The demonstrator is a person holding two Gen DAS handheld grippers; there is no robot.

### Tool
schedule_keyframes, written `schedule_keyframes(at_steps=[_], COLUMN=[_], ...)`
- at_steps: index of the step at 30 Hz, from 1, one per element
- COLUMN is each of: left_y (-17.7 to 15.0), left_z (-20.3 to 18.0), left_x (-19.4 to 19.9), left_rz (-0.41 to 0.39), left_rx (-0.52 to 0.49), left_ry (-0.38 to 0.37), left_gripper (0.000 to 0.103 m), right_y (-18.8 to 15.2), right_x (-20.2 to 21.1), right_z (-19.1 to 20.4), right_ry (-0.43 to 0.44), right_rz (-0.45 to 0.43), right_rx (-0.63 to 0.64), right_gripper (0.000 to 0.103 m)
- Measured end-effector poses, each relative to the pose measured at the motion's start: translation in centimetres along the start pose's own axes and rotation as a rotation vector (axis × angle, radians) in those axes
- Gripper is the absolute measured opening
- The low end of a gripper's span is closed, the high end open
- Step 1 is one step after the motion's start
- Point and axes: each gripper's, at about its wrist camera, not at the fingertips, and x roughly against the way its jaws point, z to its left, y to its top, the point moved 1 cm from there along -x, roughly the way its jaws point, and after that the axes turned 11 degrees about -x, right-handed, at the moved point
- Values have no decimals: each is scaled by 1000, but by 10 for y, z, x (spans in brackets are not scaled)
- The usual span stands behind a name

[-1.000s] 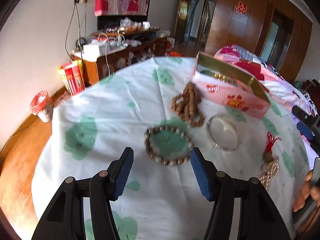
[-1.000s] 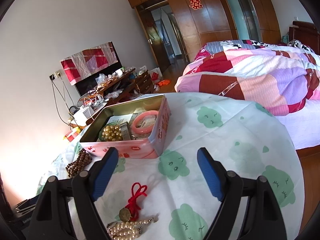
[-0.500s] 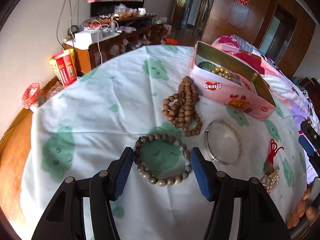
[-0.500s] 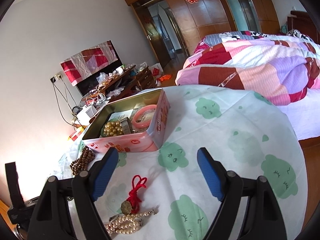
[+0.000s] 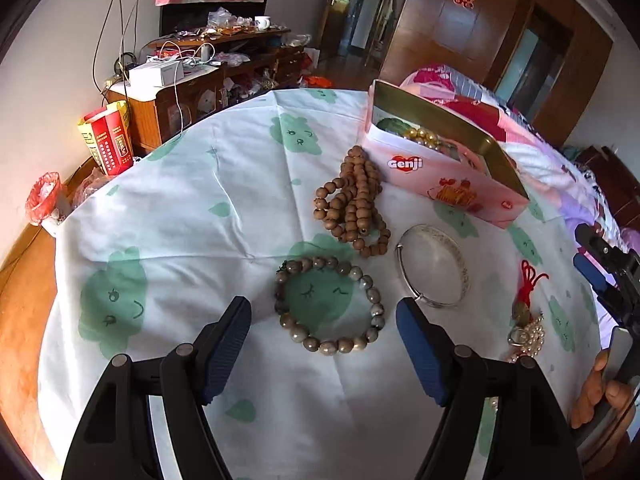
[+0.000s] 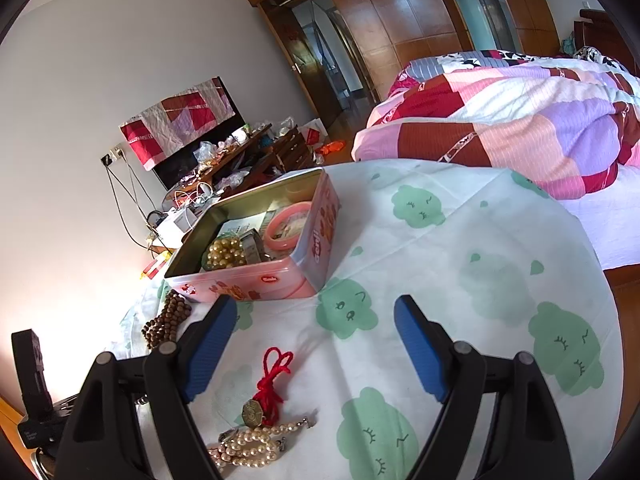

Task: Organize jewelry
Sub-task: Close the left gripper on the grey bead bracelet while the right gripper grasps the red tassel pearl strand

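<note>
A grey-brown bead bracelet [image 5: 330, 304] lies flat on the cloth just ahead of my left gripper [image 5: 324, 320], between the lines of its blue fingers; the jaws are opening and touch nothing. Beyond it lie a heap of brown wooden beads [image 5: 354, 204] and a silver bangle [image 5: 432, 266]. The pink open tin [image 5: 452, 176] holds gold beads [image 6: 224, 254] and a pink bangle [image 6: 286, 226]. My right gripper [image 6: 316, 332] hovers open over a red-corded coin charm [image 6: 266, 392] and a pearl strand [image 6: 248, 446].
The round table wears a white cloth with green prints [image 5: 192, 216]; its edge drops to a wooden floor at the left. A bed with a patchwork quilt [image 6: 520, 120] stands beyond the table. A cluttered cabinet [image 5: 200, 80] lines the far wall. A person's fingers [image 5: 600, 396] show at the right.
My left gripper has tilted down and come nearer the grey-brown bracelet, and its jaws have spread wider. The right gripper has barely shifted.
</note>
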Motion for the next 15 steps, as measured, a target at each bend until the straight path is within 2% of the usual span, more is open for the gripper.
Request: schedule_keyframes(at_steps=[8, 10, 12, 13, 15], left_y=[8, 8, 7, 7, 6], left_z=[-24, -23, -19, -16, -12], left_x=[-17, -16, -14, -13, -11], left_rz=[71, 70, 62, 57, 49], left_rx=[-131, -133, -119, -109, -94], left_ry=[121, 134, 140, 139, 140], left_gripper=[74, 68, 55, 52, 38], right_y=[2, 3, 1, -1, -7], right_x=[-2, -3, -4, -6, -9], right_z=[-8, -13, -11, -6, 5], right_ry=[-4, -2, -2, 8, 35], right_rz=[10, 22, 43, 63, 109], right_rx=[-49, -72, -64, -44, 7], right_gripper=[84, 82, 76, 73, 72])
